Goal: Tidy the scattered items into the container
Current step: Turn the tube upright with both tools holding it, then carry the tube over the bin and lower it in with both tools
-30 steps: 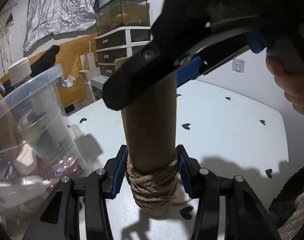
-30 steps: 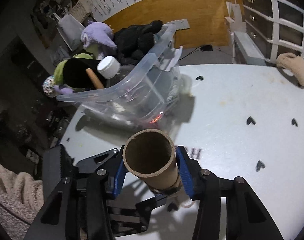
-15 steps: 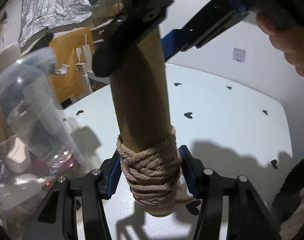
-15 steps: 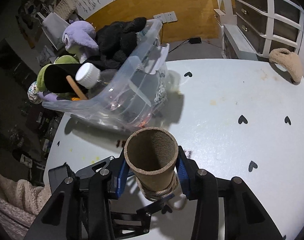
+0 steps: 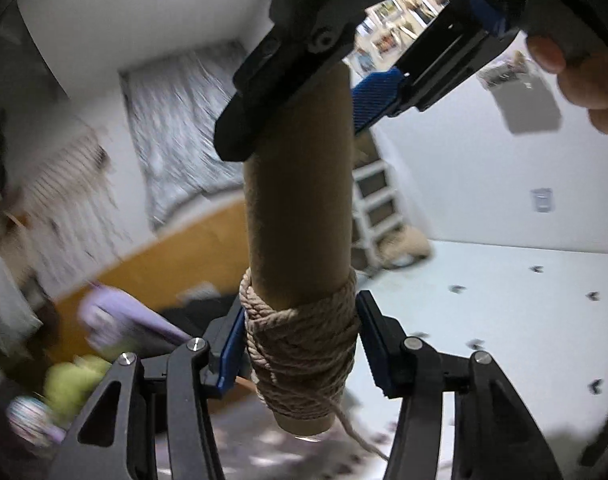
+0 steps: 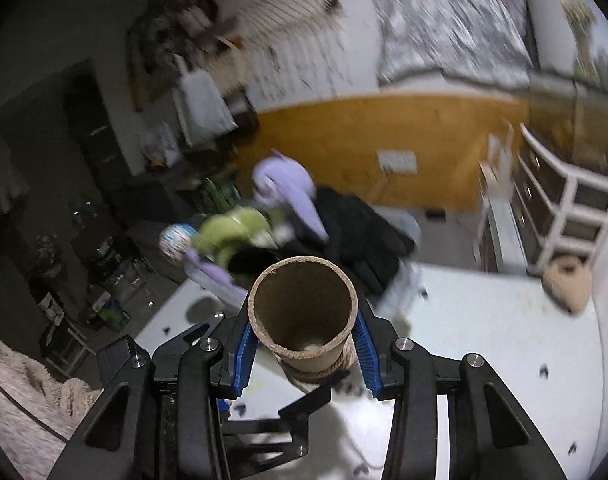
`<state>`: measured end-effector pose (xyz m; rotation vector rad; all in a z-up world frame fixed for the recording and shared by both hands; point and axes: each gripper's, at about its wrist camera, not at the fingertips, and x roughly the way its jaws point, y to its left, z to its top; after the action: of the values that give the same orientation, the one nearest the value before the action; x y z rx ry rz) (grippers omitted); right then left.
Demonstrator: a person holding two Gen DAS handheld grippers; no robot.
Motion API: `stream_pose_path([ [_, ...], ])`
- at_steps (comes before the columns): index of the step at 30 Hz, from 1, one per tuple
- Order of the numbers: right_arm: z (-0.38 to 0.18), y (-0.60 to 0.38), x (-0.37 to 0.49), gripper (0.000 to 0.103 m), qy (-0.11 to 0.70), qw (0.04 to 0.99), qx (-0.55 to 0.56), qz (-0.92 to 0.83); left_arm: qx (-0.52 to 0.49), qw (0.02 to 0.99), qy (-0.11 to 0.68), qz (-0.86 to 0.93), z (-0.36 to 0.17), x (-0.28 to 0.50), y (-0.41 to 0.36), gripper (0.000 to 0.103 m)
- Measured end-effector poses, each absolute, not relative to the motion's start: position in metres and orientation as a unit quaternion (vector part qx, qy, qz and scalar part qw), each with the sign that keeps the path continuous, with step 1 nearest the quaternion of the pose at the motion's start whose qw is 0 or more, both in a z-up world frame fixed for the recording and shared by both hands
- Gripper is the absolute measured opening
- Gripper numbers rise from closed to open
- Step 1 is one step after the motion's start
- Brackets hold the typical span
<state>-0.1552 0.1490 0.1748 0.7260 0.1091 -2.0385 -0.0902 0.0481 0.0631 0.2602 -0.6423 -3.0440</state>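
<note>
The cardboard tube (image 5: 298, 208), wound with twine (image 5: 300, 352) at its lower end, is clamped by the left gripper (image 5: 300, 344) at the twine and the right gripper (image 6: 302, 340) near its open top, held above the worktop (image 6: 484, 340) beside the heaped container (image 6: 408, 280), seemingly steadied for lowering in.

right claw (image 6: 302, 354) clamps cardboard tube (image 6: 303, 316) | open end faces camera
</note>
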Motion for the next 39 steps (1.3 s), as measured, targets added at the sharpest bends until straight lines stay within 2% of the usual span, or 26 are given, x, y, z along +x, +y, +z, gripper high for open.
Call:
stream_pose_path([
  [3,0.185,0.138,-0.147,0.044,0.037,0.483,0.265,-0.834,0.061,0.049,-0.235,-0.969,0.074,-0.088,0.03,0.051],
  [6,0.171,0.122,-0.157,0.043,0.013,0.486,0.279,-0.828,0.061,0.076,-0.257,-0.961,0.073,-0.093,0.009,0.05],
  [16,0.117,0.077,-0.191,0.043,-0.054,0.481,0.353,-0.801,0.142,0.077,-0.308,-0.938,0.019,-0.123,-0.035,0.05],
  [23,0.091,0.058,-0.201,0.043,-0.072,0.471,0.389,-0.788,0.165,0.082,-0.313,-0.932,0.001,-0.133,-0.054,0.052],
  [26,0.086,0.058,-0.209,0.043,-0.102,0.473,0.404,-0.776,0.164,0.081,-0.312,-0.932,-0.001,-0.129,-0.06,0.053],
  [28,0.082,0.06,-0.217,0.043,-0.125,0.47,0.414,-0.769,0.161,0.079,-0.313,-0.933,0.001,-0.125,-0.066,0.059],
  [39,0.05,0.073,-0.235,0.043,-0.221,0.454,0.485,-0.714,0.161,0.084,-0.273,-0.945,0.014,-0.087,-0.078,0.061],
])
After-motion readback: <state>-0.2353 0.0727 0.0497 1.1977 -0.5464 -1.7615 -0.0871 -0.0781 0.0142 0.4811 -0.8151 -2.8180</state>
